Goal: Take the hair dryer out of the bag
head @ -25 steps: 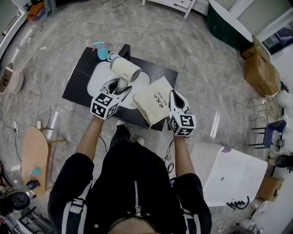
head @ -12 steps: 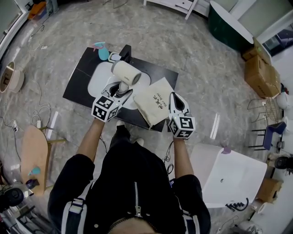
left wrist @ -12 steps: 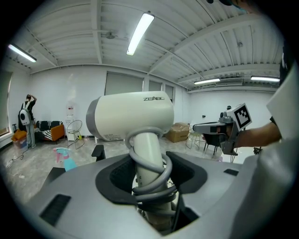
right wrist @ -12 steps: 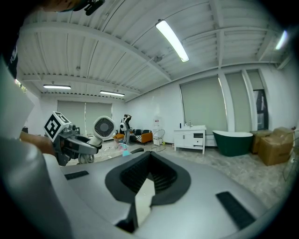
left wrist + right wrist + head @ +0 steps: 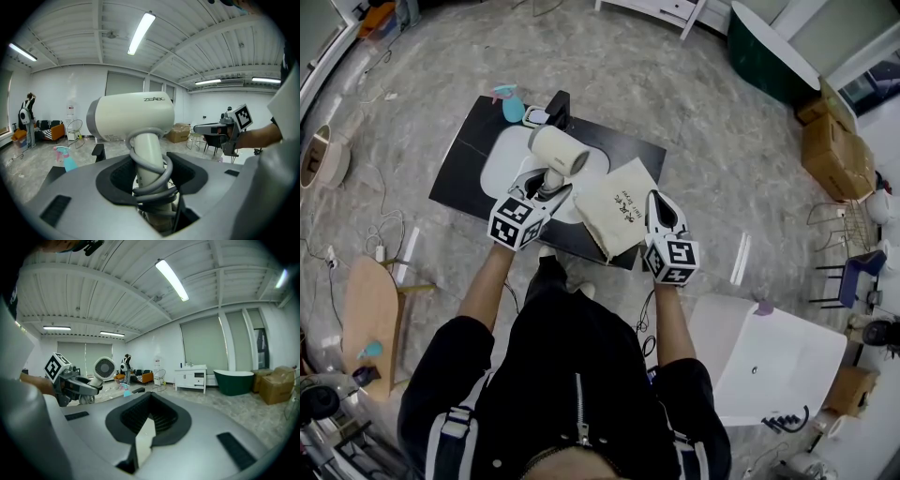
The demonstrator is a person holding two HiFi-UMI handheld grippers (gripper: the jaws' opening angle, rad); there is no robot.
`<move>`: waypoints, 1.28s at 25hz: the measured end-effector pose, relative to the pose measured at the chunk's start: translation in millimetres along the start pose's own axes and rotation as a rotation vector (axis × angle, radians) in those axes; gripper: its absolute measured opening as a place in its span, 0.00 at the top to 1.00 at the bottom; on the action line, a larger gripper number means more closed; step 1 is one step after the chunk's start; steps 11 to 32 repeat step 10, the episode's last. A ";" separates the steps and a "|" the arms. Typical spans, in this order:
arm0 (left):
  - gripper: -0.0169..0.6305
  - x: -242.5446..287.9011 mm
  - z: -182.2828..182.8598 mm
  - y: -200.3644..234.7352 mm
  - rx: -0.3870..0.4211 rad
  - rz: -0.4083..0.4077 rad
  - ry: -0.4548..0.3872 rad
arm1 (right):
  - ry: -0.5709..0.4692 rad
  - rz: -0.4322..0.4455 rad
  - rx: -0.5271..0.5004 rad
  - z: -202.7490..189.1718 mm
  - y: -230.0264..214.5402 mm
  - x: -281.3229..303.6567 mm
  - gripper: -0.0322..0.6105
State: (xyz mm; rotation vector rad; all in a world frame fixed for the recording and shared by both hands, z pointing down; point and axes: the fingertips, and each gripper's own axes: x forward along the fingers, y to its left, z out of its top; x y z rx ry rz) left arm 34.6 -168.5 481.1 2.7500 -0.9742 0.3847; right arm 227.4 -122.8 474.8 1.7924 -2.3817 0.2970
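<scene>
Barely any change: left gripper [image 5: 546, 178] clamped on hair dryer [image 5: 560, 150] handle, right gripper [image 5: 660, 201] pinching cloth bag [image 5: 619, 208], both above black table [image 5: 455, 178]; marble floor [image 5: 722, 141].

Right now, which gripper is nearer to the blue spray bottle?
Left. The left gripper, clamped on the handle of the hair dryer, is a little toward the person from the spray bottle; the right gripper, shut on the bag, is farther off to the right.
</scene>
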 end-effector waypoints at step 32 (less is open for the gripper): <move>0.63 -1.7 -4.6 2.8 -0.006 -0.002 0.001 | 0.012 0.010 0.001 -7.0 7.7 2.4 0.94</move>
